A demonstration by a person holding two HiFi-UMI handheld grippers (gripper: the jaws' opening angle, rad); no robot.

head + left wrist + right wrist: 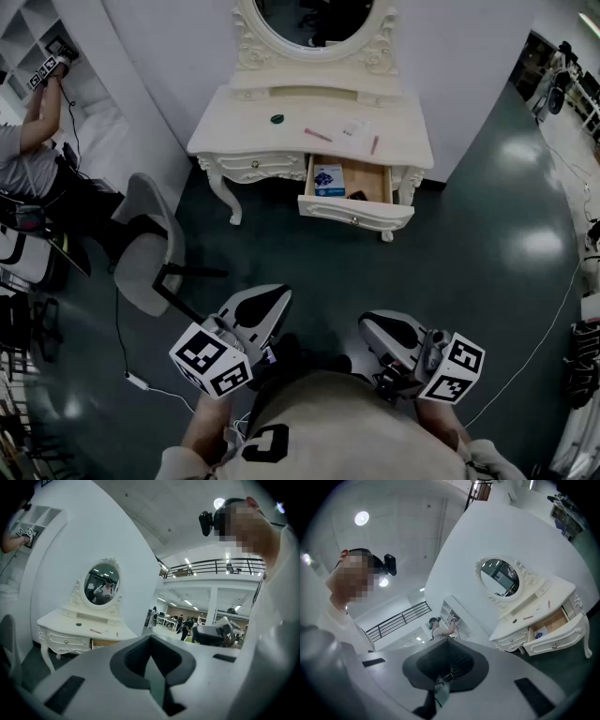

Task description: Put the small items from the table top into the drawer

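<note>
Well back from the counter (234, 127), left tongs (262, 302) and right tongs (384, 328) both clenched, empty. Drawer (354, 214) open, blue packet (329, 179) inside.

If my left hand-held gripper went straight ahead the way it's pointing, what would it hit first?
Nothing near: the left hand-held gripper, shut and empty, aims between the dressing table on its left and the right hand-held gripper. First would probably be the white wall's end, though depth is unclear.
</note>
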